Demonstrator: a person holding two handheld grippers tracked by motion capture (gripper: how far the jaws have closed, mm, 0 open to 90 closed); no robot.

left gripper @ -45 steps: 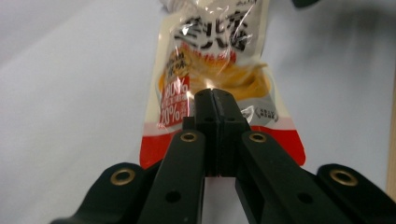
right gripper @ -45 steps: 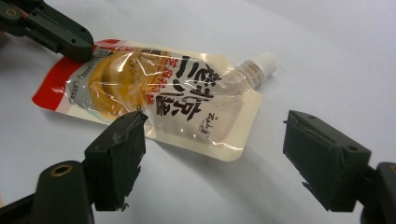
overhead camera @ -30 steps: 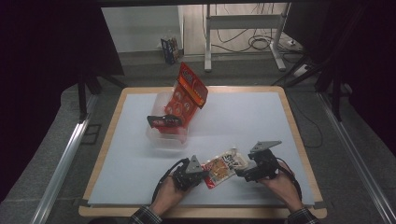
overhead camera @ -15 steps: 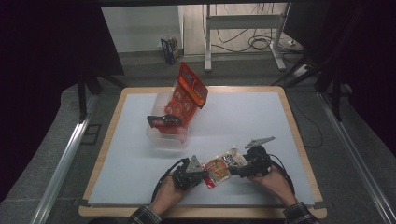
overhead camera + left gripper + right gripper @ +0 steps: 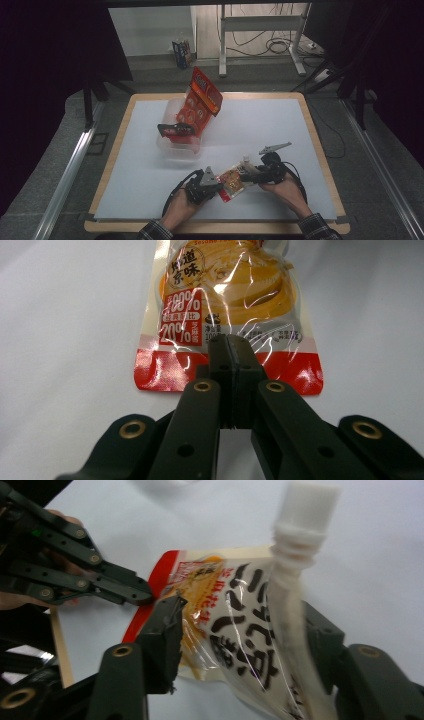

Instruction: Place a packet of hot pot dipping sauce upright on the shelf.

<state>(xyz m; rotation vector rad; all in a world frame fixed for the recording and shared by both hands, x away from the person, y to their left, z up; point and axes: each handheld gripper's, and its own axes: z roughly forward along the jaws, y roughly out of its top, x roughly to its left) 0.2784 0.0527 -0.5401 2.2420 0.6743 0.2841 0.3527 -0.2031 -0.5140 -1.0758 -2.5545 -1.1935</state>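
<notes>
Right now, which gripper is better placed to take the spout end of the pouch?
Right. The right gripper already has its jaws around the spout pouch near its white cap and has just been closing. The left gripper is shut on the pouch's red bottom edge, holding it.

The sauce pouch [image 5: 227, 305] near the table's front edge carries a red panel reading "100%" over "20%", beside Chinese characters too small to read.
</notes>
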